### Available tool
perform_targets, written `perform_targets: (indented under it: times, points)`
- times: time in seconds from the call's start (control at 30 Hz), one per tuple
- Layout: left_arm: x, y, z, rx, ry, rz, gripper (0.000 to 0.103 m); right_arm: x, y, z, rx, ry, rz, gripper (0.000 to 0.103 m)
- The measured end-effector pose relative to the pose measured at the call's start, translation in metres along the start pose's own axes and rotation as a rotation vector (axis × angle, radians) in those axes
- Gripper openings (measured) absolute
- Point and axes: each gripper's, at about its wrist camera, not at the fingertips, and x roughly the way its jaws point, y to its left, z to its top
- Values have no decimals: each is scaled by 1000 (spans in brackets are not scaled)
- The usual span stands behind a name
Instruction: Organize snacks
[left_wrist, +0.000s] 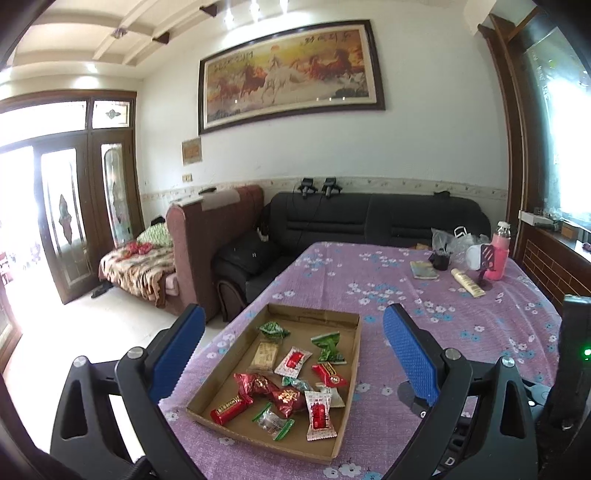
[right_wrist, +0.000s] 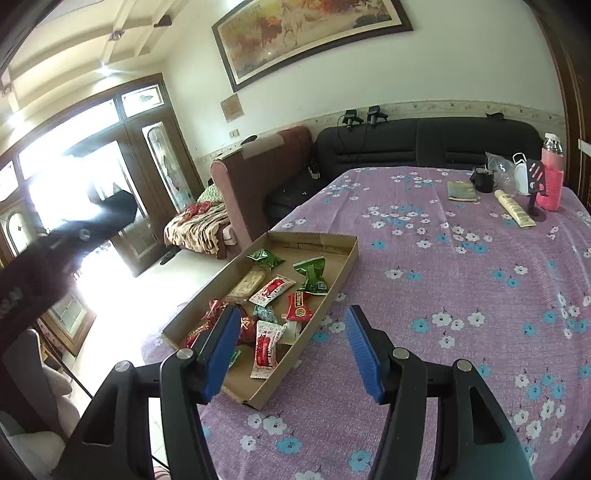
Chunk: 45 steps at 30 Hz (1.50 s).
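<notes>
A shallow cardboard tray (left_wrist: 334, 321) lies on the purple flowered tablecloth and holds several wrapped snacks: red packets (left_wrist: 229, 405), green packets (left_wrist: 327, 345), a white-and-red packet (left_wrist: 319, 415) and a beige bar (left_wrist: 264, 356). My left gripper (left_wrist: 293, 350) is open and empty, held above the tray. In the right wrist view the tray (right_wrist: 334, 273) sits left of centre with the snacks (right_wrist: 299, 304) inside. My right gripper (right_wrist: 293, 349) is open and empty, over the tray's near right corner.
At the table's far right stand a pink bottle (left_wrist: 498, 254), a cream tube (left_wrist: 467, 282), a black cup (left_wrist: 441, 260), a plastic bag (left_wrist: 445, 238) and a small book (left_wrist: 423, 269). A black sofa (left_wrist: 369, 218) is behind the table. The table's left edge drops to the floor.
</notes>
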Motion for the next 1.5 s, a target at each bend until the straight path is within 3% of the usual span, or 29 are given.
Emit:
perform_targets:
  times: [0.27,0.63,0.73,0.87,1.03,1.13,1.27,1.43,1.5]
  points:
    - [-30,3,5,-12,-118,13,98,-9,7,-4,-9,-20,1,60]
    - [-43,1,34,20,-182,49,99,-10,4,2,-5,-48,-8,60]
    - [-57,9,51,12,-231,134,100,-17,1,10,-4,-79,-20,60]
    - [-66,22,53,-30,-271,194,103,-18,-1,17,3,-95,-25,66]
    - [-57,25,34,-63,-278,204,103,-4,6,14,-4,-59,11,66]
    - [-38,26,23,-128,-230,147,103,1,10,11,-15,-24,25,66]
    - [-7,20,5,-145,-106,207,103,-9,6,5,-56,-52,6,66]
    - [22,20,-14,-170,24,156,103,4,4,-1,-82,-17,10,67]
    - [36,22,-20,-168,75,176,103,12,6,-2,-92,0,15,67]
